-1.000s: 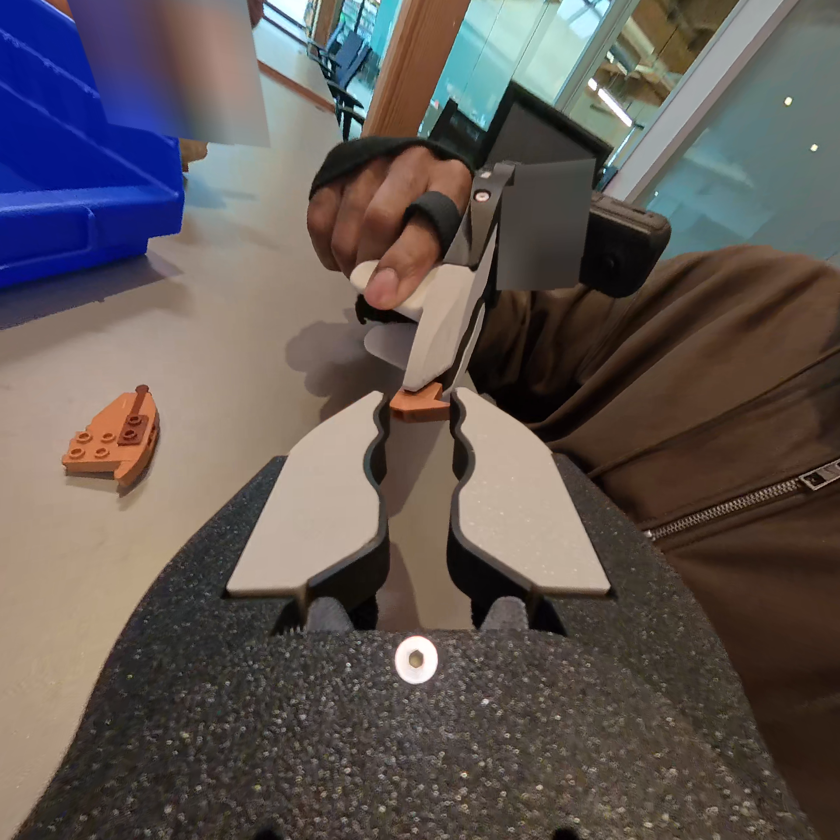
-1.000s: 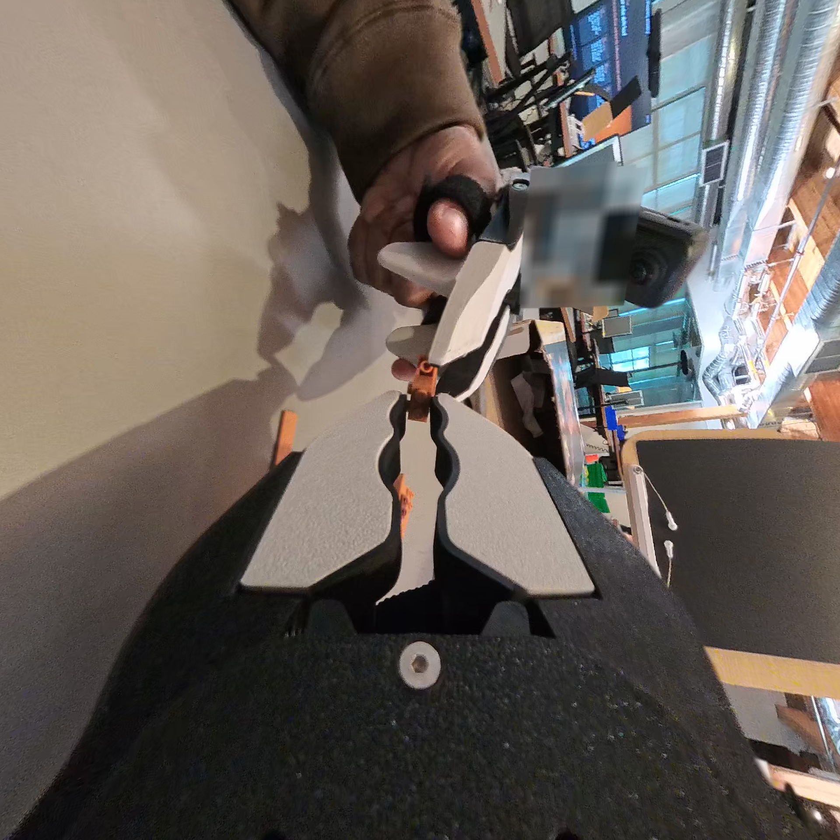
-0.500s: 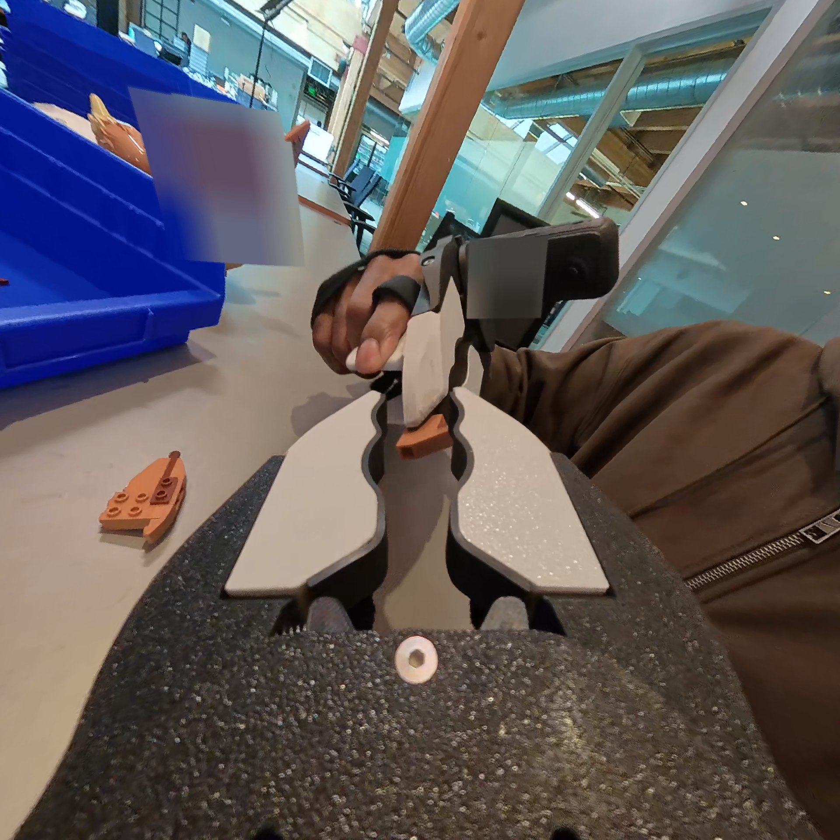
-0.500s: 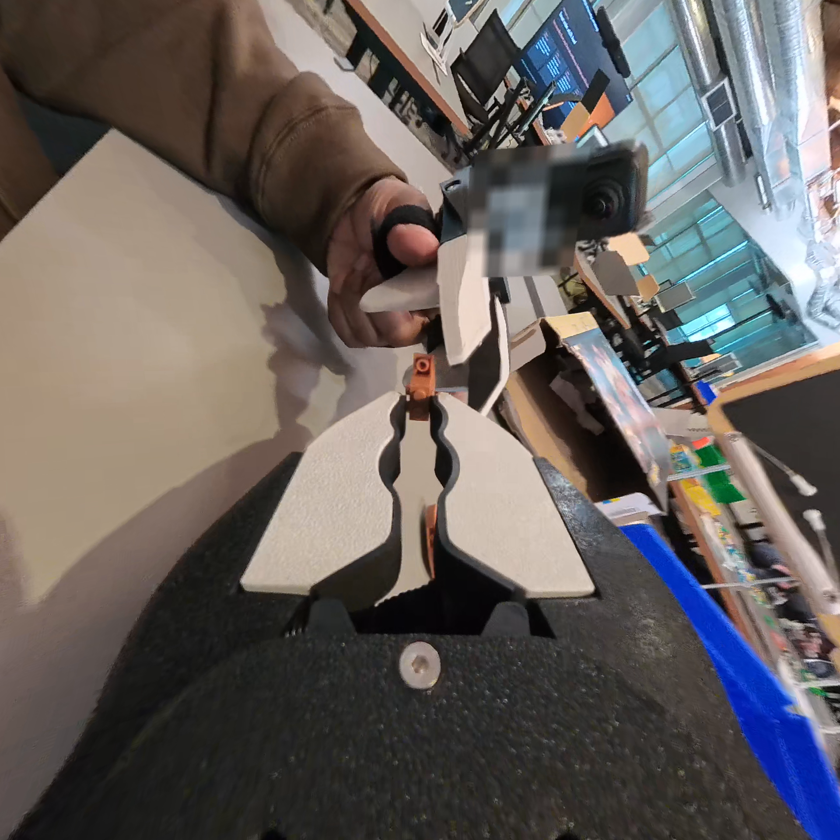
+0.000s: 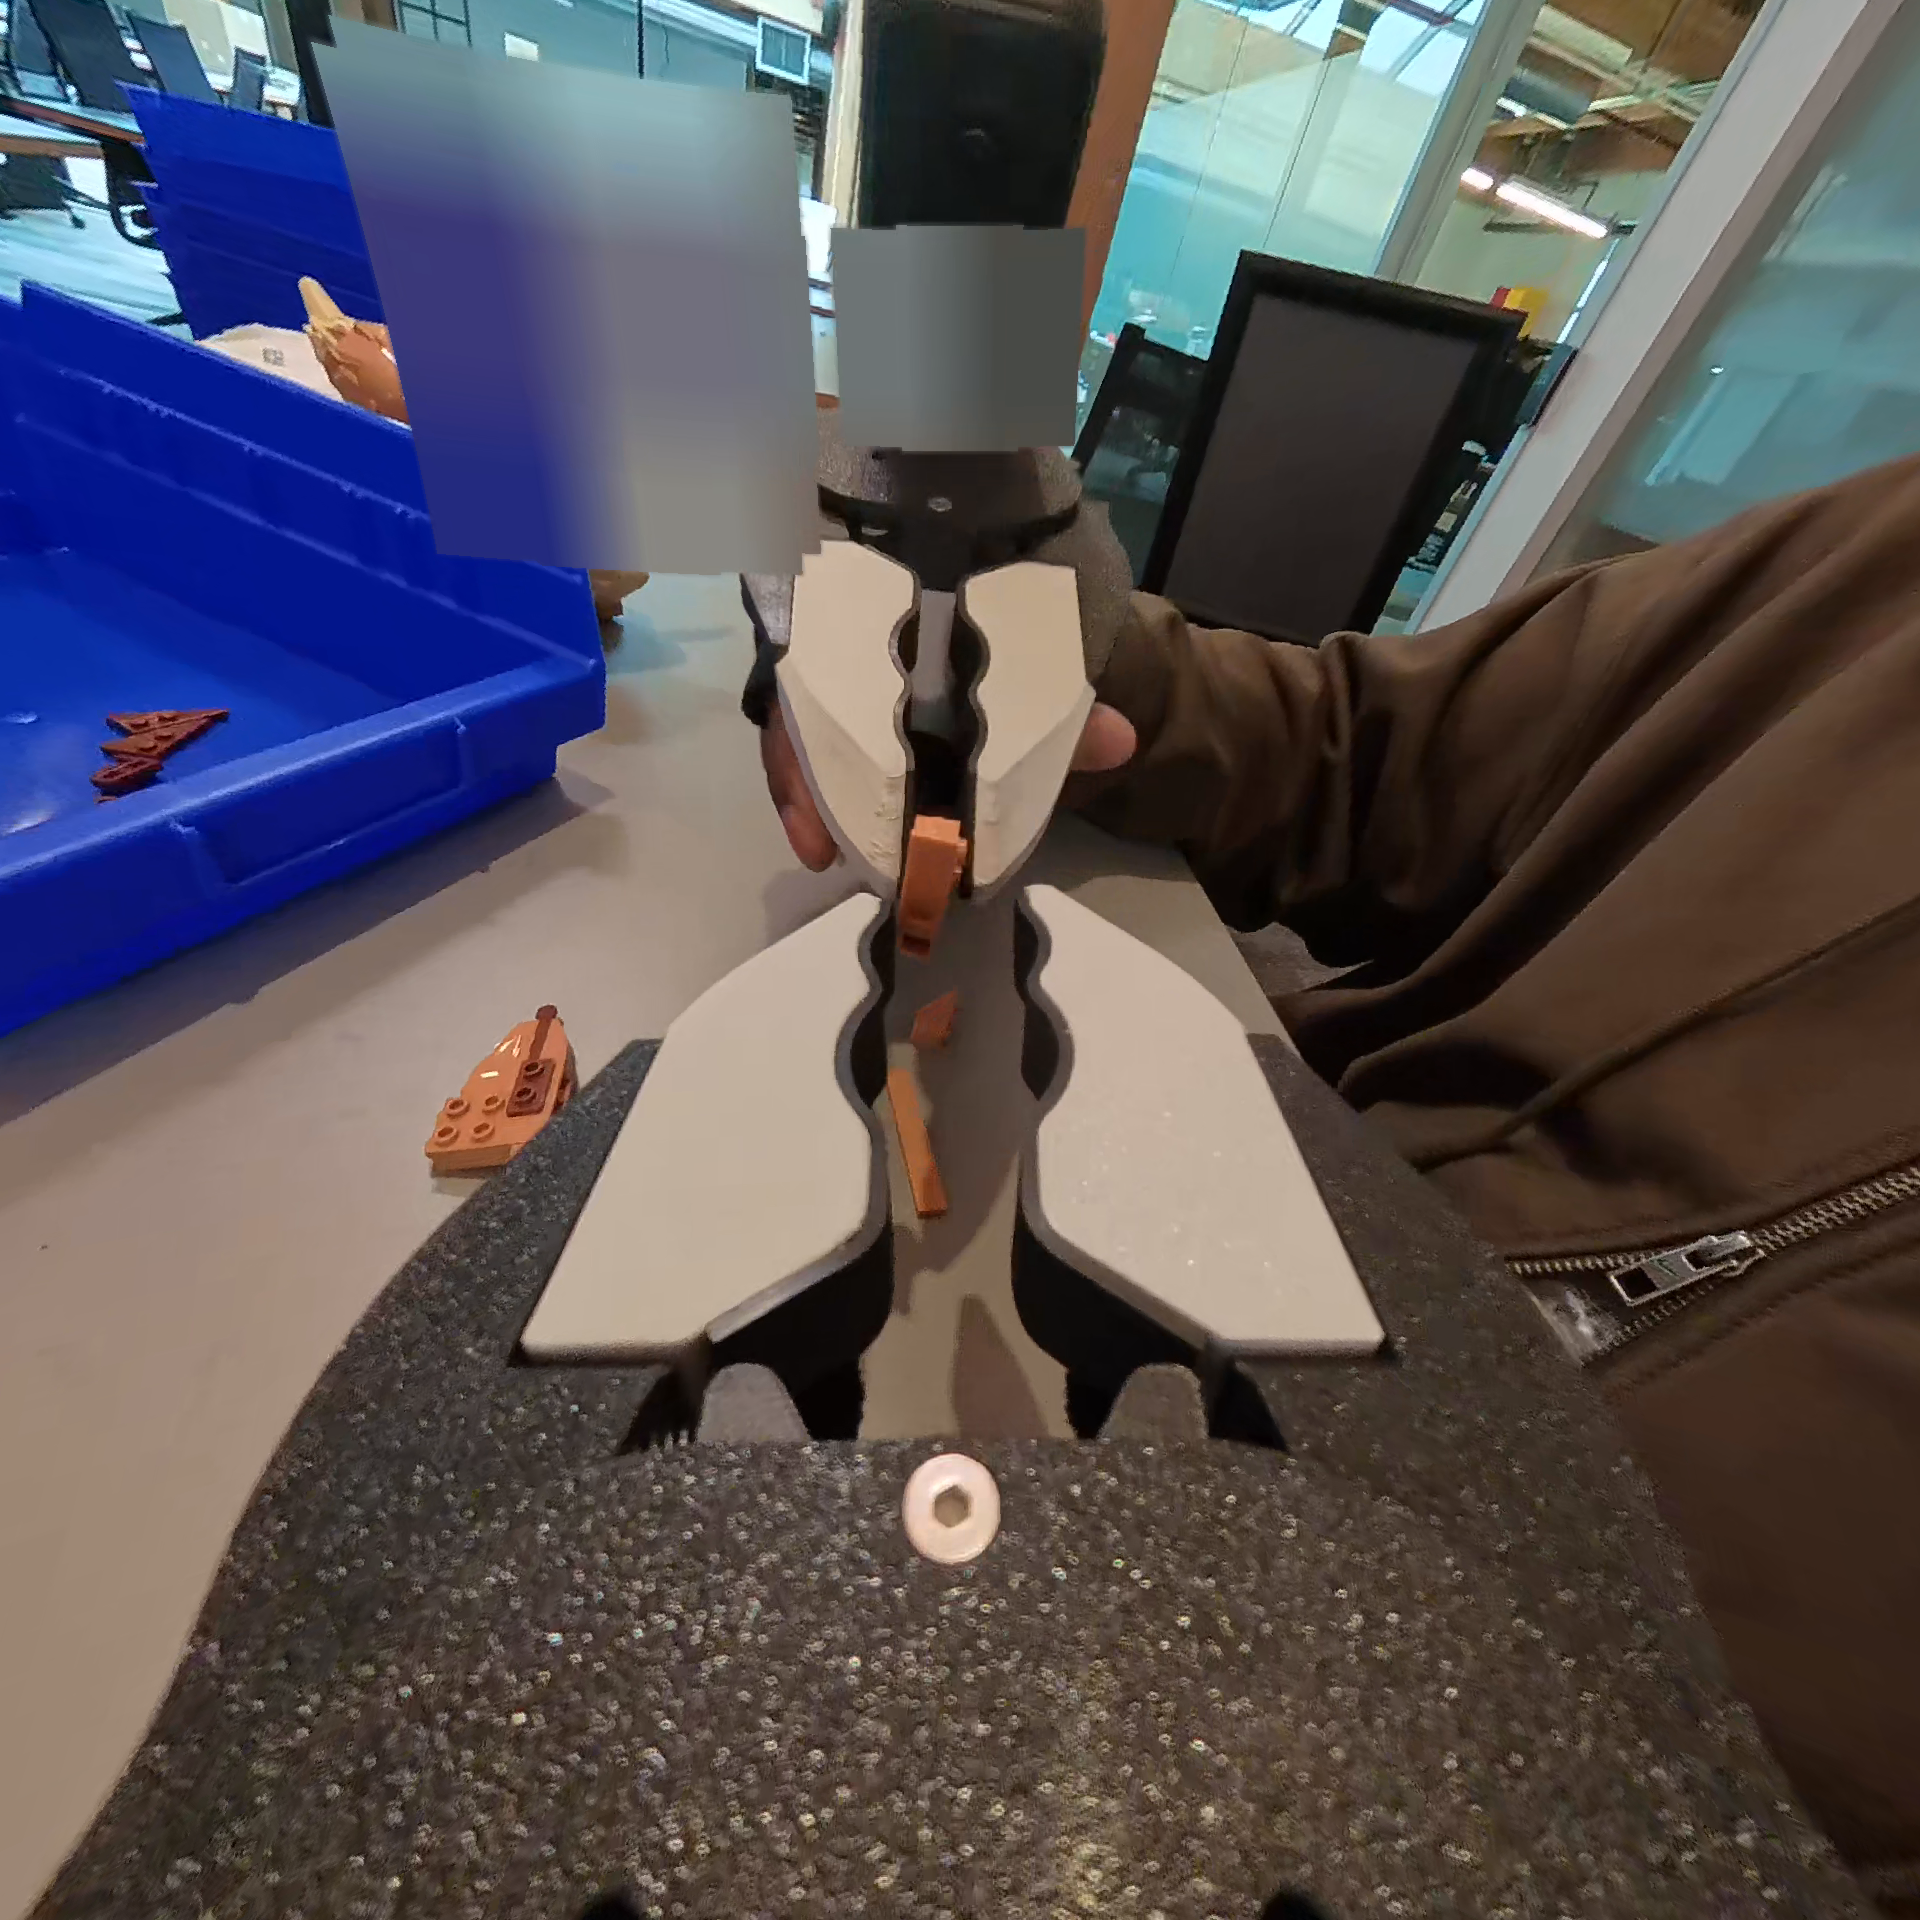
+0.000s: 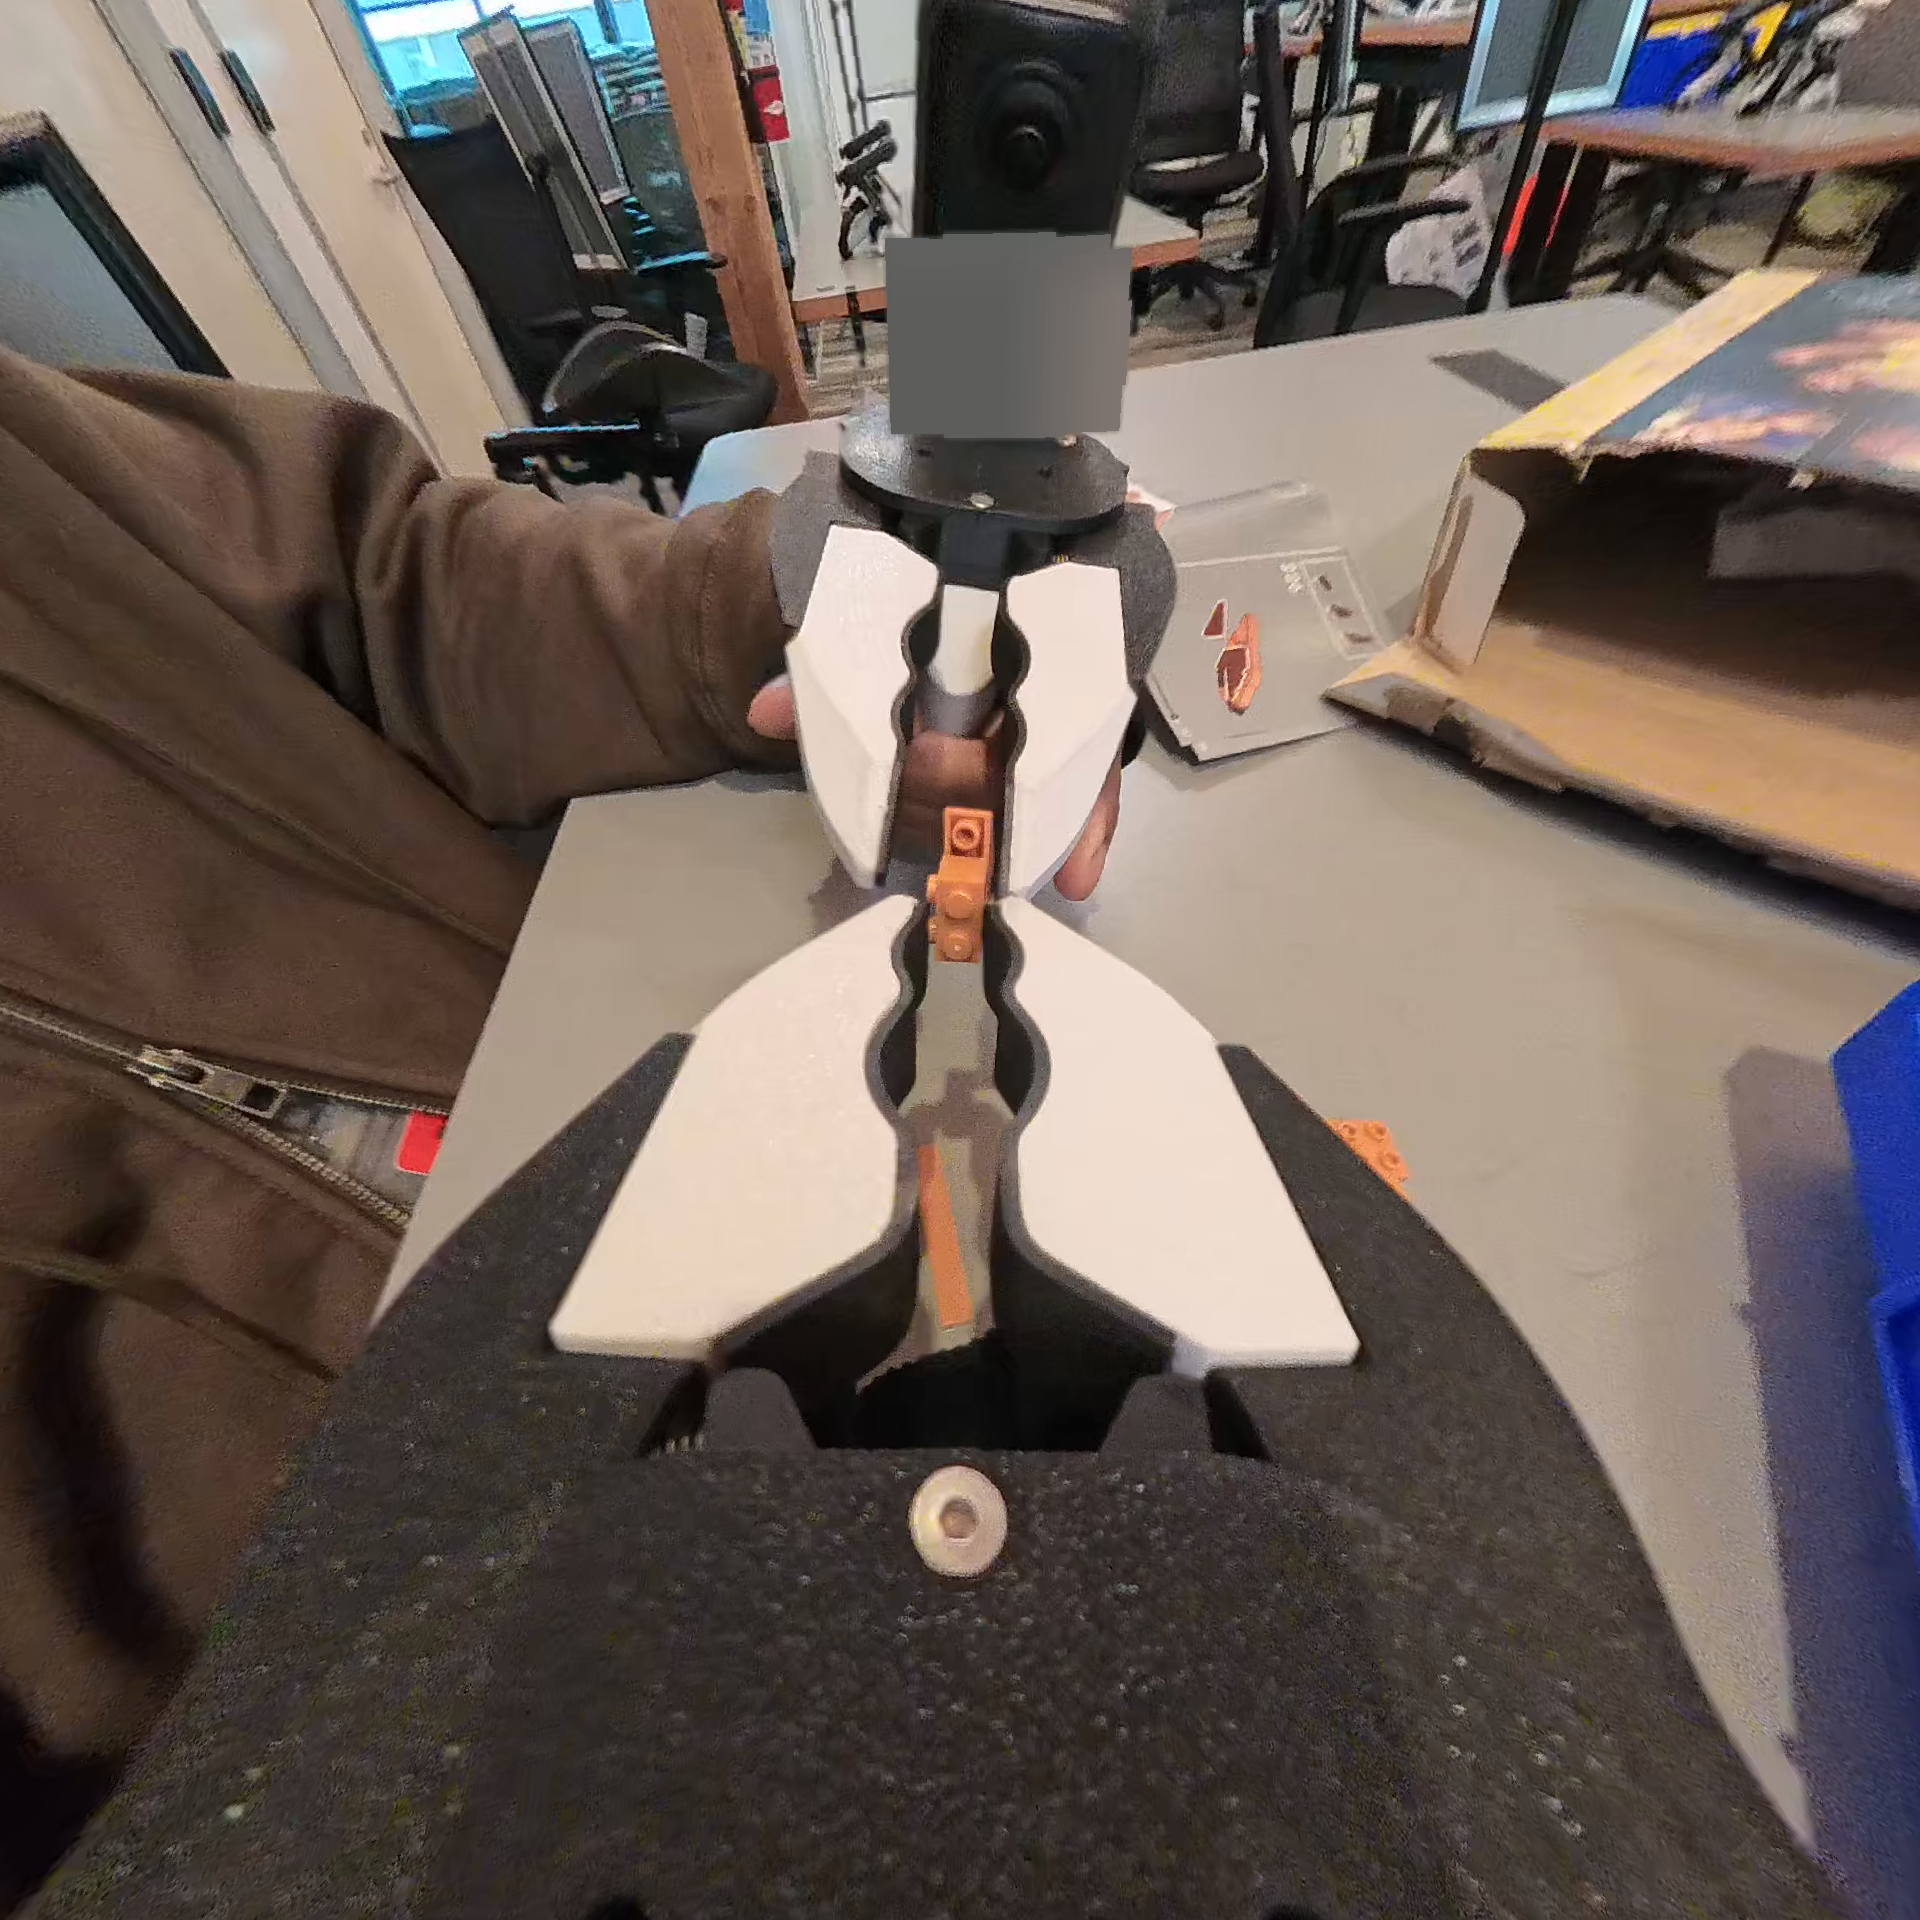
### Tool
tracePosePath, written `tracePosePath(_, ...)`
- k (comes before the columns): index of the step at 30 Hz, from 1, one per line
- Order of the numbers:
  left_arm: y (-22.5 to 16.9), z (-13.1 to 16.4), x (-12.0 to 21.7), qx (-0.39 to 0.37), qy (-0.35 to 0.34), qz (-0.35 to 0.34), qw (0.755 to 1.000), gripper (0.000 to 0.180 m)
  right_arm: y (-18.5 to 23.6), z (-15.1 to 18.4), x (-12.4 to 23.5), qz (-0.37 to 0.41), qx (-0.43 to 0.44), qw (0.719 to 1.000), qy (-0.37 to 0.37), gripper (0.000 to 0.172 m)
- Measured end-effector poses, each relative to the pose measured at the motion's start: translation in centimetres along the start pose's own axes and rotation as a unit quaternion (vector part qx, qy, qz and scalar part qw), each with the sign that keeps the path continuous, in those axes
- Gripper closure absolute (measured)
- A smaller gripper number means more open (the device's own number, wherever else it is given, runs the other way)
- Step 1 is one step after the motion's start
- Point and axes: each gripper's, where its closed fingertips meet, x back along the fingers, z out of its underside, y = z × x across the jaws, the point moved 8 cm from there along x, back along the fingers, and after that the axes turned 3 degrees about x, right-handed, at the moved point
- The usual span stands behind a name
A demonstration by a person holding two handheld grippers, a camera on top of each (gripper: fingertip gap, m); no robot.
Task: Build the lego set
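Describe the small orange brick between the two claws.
The brick is a small orange plastic building piece made of a few tiny joined parts, with round studs on its face. It is held above the grey table, lying lengthwise between the claws. The right claw pinches one end. The other end sits inside the open left claw, with a clear gap on one side.

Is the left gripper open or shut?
Open: the fingers of the left gripper stand wide apart; only the right gripper pinches the orange brick.

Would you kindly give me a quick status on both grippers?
Right gripper shut on small orange brick piece. Left gripper open, fingers either side of it. Orange strip on table below.
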Motion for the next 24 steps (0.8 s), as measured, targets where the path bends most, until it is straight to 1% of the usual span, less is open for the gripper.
tracePosePath(6, 0.2, -0.1, 0.0, -0.008, 0.006, -0.021, 1.0, 0.162, -0.2, 0.6, -0.4, -0.018, -0.033, 0.999, 0.031, 0.162)
tracePosePath(10, 0.2, 0.3, -0.2, -0.019, 0.035, -0.021, 0.999, 0.164, -0.1, 0.8, -0.6, -0.03, -0.039, 0.997, 0.051, 0.162)
tracePosePath(13, 0.1, 0.6, -0.4, -0.023, 0.048, -0.02, 0.998, 0.172, 0.0, 0.9, -0.7, -0.033, -0.041, 0.997, 0.061, 0.162)
tracePosePath(15, 0.2, 0.5, -0.4, -0.012, 0.045, -0.019, 0.999, 0.172, -0.1, 0.8, -0.6, -0.029, -0.041, 0.997, 0.059, 0.162)
tracePosePath(19, 0.7, 0.3, -0.1, 0.029, 0.014, -0.022, 0.999, 0.173, -0.4, 0.2, -0.2, 0.003, -0.027, 0.999, 0.038, 0.159)
tracePosePath(22, 1.0, 0.0, 0.1, 0.063, -0.025, -0.013, 0.998, 0.173, -0.6, -0.4, 0.2, 0.04, 0.005, 0.999, 0.015, 0.147)
tracePosePath(24, 1.2, -0.3, 0.3, 0.087, -0.062, -0.012, 0.994, 0.173, -0.7, -0.8, 0.4, 0.078, 0.044, 0.996, 0.001, 0.137)
